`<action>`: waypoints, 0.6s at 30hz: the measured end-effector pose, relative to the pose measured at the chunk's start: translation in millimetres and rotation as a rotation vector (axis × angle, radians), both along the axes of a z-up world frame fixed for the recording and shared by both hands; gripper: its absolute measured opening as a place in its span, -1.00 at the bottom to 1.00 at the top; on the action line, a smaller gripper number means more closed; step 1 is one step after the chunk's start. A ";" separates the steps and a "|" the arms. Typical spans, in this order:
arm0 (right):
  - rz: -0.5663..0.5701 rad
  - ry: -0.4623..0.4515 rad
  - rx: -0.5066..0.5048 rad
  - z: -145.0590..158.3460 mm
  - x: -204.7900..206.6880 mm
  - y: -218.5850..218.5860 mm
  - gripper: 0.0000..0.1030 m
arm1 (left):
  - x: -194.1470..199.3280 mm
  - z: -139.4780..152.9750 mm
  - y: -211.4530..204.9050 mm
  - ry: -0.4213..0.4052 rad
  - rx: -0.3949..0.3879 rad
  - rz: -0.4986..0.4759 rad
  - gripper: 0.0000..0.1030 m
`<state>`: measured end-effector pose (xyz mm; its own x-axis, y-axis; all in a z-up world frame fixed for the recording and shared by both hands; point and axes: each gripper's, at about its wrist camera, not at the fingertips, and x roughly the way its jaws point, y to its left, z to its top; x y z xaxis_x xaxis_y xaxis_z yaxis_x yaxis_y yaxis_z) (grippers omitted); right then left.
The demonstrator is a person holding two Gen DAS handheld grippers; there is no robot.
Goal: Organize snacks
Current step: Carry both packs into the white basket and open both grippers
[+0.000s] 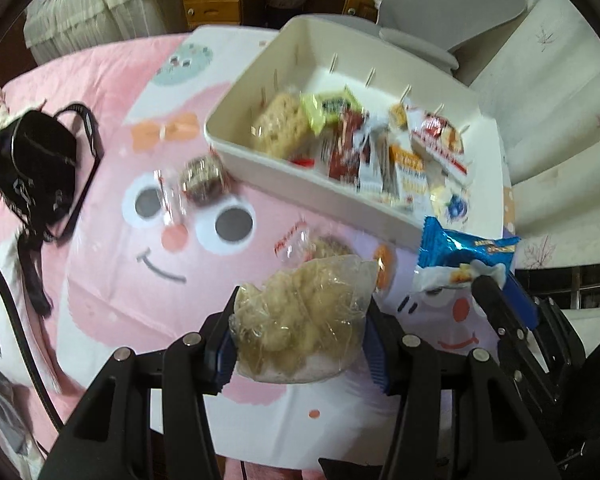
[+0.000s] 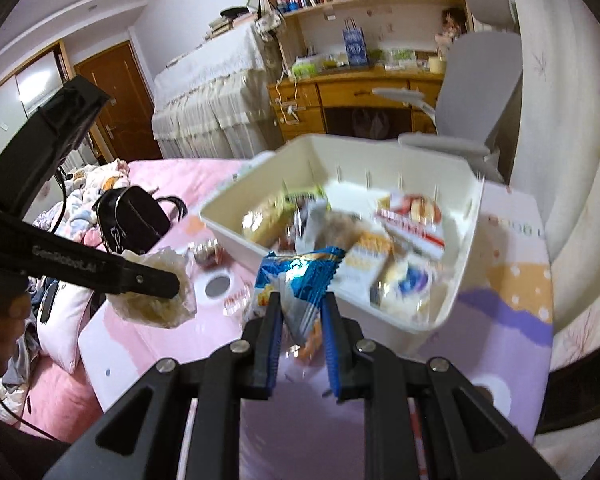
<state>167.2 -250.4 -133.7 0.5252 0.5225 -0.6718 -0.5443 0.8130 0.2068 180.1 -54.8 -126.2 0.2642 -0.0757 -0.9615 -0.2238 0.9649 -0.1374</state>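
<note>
Left wrist view shows our left tongs (image 1: 300,340) pinching a clear bag of pale, lumpy snack (image 1: 300,320), the blue pads pressed against both of its sides and the bag held clear of the bed. Just to the right, our right tongs (image 1: 488,280) are pressed together on the lower edge of a blue and white snack packet (image 1: 466,254). Beyond both sits the cream bin (image 1: 284,52), resting on a cartoon-print board (image 1: 120,272) laid over the pink bedcover (image 1: 80,76). Inside the bin we see a jumble of wrapped snacks (image 1: 360,144), blurred, so we cannot read most of them. On the board, just outside the bin's near wall, lies a dark round wrapped treat (image 1: 204,180), and nearer to us another clear wrapper with red print (image 1: 296,240). A black bag (image 1: 36,168) lies on the bedcover well to the left. In the right wrist view the blue packet (image 2: 300,276) stands between the narrow-set blue pads, its crimped top toward the bin (image 2: 440,160), while the left tongs (image 2: 168,284) reach in from the left with the clear bag (image 2: 156,304).
</note>
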 end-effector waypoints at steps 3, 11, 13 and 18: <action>-0.013 -0.032 0.001 10.3 5.4 0.1 -0.64 | 16.8 9.6 2.6 -0.033 0.010 -0.018 0.00; -0.094 -0.051 -0.029 15.1 26.8 -13.1 -0.63 | 64.1 21.5 6.1 -0.113 0.017 -0.048 0.00; -0.117 -0.039 -0.038 11.6 30.5 -18.1 -0.63 | 75.4 19.8 4.8 -0.124 0.014 -0.055 0.00; -0.171 0.000 -0.062 1.0 34.8 -28.6 -0.63 | 93.1 12.8 -1.0 -0.131 -0.001 -0.075 0.01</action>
<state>202.0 -279.0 -132.7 0.6028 0.3831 -0.6999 -0.3968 0.9050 0.1535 273.2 -55.8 -113.4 0.3808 -0.1005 -0.9192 -0.1314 0.9781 -0.1614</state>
